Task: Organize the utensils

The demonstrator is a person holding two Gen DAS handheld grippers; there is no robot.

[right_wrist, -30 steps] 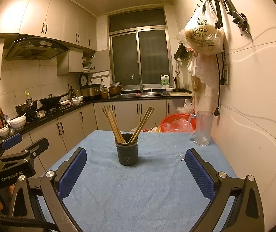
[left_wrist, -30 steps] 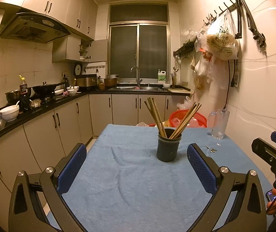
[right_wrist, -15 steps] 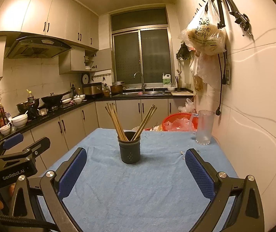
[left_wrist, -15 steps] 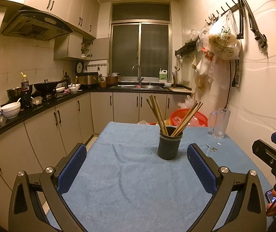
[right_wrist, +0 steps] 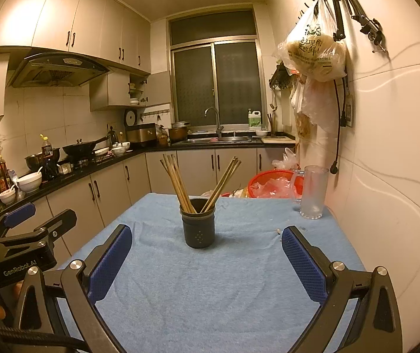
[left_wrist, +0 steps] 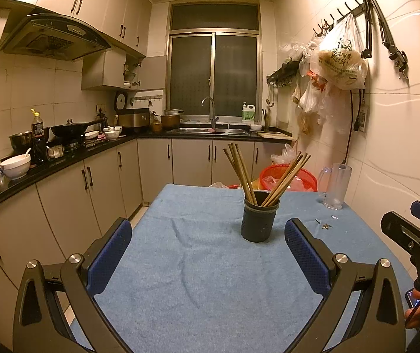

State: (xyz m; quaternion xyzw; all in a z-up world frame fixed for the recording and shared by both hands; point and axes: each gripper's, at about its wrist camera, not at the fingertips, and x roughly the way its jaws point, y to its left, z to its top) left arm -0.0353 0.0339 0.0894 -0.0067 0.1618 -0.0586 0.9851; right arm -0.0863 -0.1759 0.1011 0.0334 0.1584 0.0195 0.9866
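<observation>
Left gripper, right gripper: fingers wide, empty | holder at 12 o'clock | chopsticks splayed; a sideways nudge may tip it.

Both grippers have black frames, blue textured pads, silver screws; one body reads "GenRobot.AI".

Both views sit slightly lower and tilt upward compared with a second ago, so the dark cup of chopsticks appears a little higher and shifted right in each frame.
</observation>
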